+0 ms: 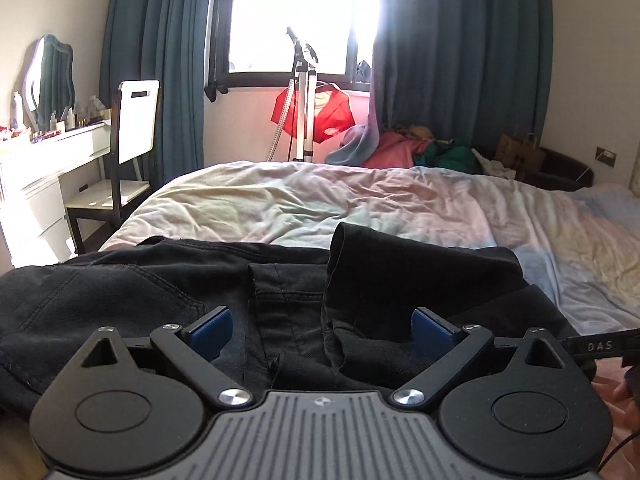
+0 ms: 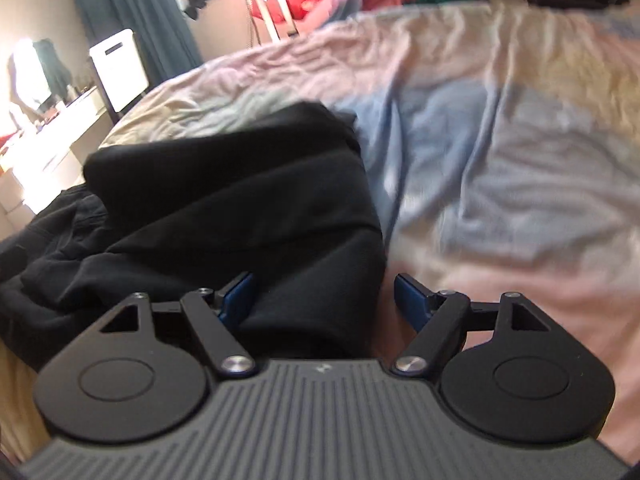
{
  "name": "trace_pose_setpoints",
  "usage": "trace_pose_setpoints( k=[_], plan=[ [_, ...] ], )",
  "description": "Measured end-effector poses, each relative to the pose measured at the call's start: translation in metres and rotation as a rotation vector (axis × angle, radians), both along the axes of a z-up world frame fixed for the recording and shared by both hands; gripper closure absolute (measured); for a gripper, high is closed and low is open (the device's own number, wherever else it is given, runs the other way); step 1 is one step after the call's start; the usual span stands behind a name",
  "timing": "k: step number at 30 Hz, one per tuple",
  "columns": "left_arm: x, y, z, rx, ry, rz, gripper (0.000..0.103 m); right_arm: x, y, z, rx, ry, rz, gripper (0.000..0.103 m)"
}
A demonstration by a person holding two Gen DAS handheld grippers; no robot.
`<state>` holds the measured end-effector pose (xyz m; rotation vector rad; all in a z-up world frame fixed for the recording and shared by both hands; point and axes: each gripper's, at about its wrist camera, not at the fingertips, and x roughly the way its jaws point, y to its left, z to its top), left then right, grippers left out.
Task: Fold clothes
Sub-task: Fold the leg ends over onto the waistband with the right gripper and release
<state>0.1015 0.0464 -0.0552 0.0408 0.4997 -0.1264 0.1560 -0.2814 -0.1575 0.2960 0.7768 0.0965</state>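
Black trousers [image 1: 168, 296] lie crumpled on the near edge of the bed, waistband and a pocket seam showing. My left gripper [image 1: 322, 330] hangs open just above them, its blue pads [image 1: 212, 330] spread wide over the fly area, with a raised fold of cloth between them. In the right wrist view the same black trousers [image 2: 240, 216] lie folded over in a thick layer. My right gripper [image 2: 324, 300] is open, its left pad [image 2: 236, 300] over the black cloth and its right one over the bedsheet.
The bed's pastel sheet [image 1: 440, 204] stretches wide to the right and far side. A pile of coloured clothes [image 1: 400, 148] lies by the curtains. A chair [image 1: 124, 152] and white dressing table [image 1: 44, 168] stand left. A garment steamer stand [image 1: 302, 112] is under the window.
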Motion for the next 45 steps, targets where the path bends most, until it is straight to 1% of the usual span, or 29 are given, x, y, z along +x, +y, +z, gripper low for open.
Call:
trace_pose_setpoints(
  k=[2, 4, 5, 6, 7, 8, 9, 11, 13, 14, 16, 17, 18, 20, 21, 23, 25, 27, 28, 32, 33, 35, 37, 38, 45],
  plan=[
    [0.009, -0.017, 0.007, 0.048, 0.009, -0.022, 0.006, -0.002, -0.008, -0.004, 0.057, 0.017, -0.023, 0.023],
    [0.021, -0.038, 0.011, 0.075, 0.038, -0.056, 0.006, -0.004, -0.016, -0.008, 0.114, 0.034, -0.046, 0.023],
    [0.029, -0.049, 0.011, 0.074, 0.057, -0.075, 0.006, -0.006, -0.02, -0.01, 0.14, 0.042, -0.057, 0.023],
    [0.038, -0.061, 0.01, 0.057, 0.081, -0.094, 0.007, -0.007, -0.02, -0.01, 0.138, 0.041, -0.061, 0.023],
    [0.048, -0.072, 0.007, 0.039, 0.109, -0.109, 0.007, -0.008, -0.019, -0.009, 0.136, 0.04, -0.064, 0.023],
    [0.061, -0.085, 0.002, 0.038, 0.145, -0.119, 0.01, -0.009, -0.019, -0.008, 0.134, 0.04, -0.067, 0.023],
    [0.077, -0.098, -0.005, 0.05, 0.187, -0.124, 0.015, -0.011, -0.018, -0.008, 0.132, 0.039, -0.071, 0.023],
    [0.109, -0.126, -0.018, 0.075, 0.273, -0.134, 0.018, -0.013, -0.018, -0.007, 0.13, 0.038, -0.078, 0.023],
    [0.138, -0.145, -0.033, 0.09, 0.332, -0.126, 0.02, -0.015, -0.022, -0.008, 0.17, 0.047, -0.092, 0.023],
    [0.149, -0.153, -0.038, 0.098, 0.331, -0.119, 0.019, -0.016, -0.023, -0.009, 0.188, 0.049, -0.097, 0.023],
    [0.165, -0.166, -0.042, 0.111, 0.294, -0.098, 0.019, -0.015, -0.023, -0.01, 0.185, 0.045, -0.097, 0.022],
    [0.173, -0.171, -0.043, 0.119, 0.277, -0.084, 0.017, -0.014, -0.023, -0.01, 0.185, 0.042, -0.095, 0.022],
    [0.182, -0.175, -0.045, 0.137, 0.27, -0.06, 0.013, -0.013, -0.022, -0.01, 0.184, 0.04, -0.094, 0.022],
    [0.201, -0.176, -0.052, 0.177, 0.286, 0.024, 0.005, -0.011, -0.021, -0.01, 0.182, 0.03, -0.091, 0.022],
    [0.209, -0.174, -0.055, 0.181, 0.287, 0.056, 0.005, -0.01, -0.02, -0.01, 0.174, 0.025, -0.085, 0.022],
    [0.22, -0.166, -0.061, 0.166, 0.277, 0.099, 0.005, -0.008, -0.019, -0.01, 0.158, 0.015, -0.073, 0.022],
    [0.223, -0.151, -0.065, 0.103, 0.278, 0.117, 0.005, -0.006, -0.018, -0.012, 0.14, 0.006, -0.059, 0.022],
    [0.217, -0.138, -0.064, 0.039, 0.269, 0.109, 0.008, -0.005, -0.017, -0.014, 0.132, -0.002, -0.051, 0.022],
    [0.21, -0.134, -0.061, 0.033, 0.261, 0.1, 0.008, -0.004, -0.017, -0.014, 0.131, -0.004, -0.049, 0.022],
    [0.173, -0.124, -0.052, 0.099, 0.266, 0.043, 0.008, -0.003, -0.015, -0.012, 0.113, -0.016, -0.039, 0.022],
    [0.163, -0.119, -0.049, 0.105, 0.269, 0.038, 0.008, -0.004, -0.015, -0.011, 0.109, -0.018, -0.038, 0.022],
    [0.142, -0.104, -0.045, 0.095, 0.313, 0.061, 0.008, -0.007, -0.014, -0.009, 0.096, -0.023, -0.037, 0.022],
    [0.12, -0.086, -0.044, 0.098, 0.359, 0.099, 0.011, -0.01, -0.013, -0.008, 0.081, -0.029, -0.038, 0.022],
    [0.108, -0.077, -0.042, 0.094, 0.363, 0.111, 0.012, -0.013, -0.013, -0.006, 0.07, -0.034, -0.039, 0.022],
    [0.027, -0.015, -0.012, 0.01, 0.291, 0.156, 0.011, -0.026, -0.005, 0.006, -0.026, -0.084, -0.023, 0.022]
  ],
)
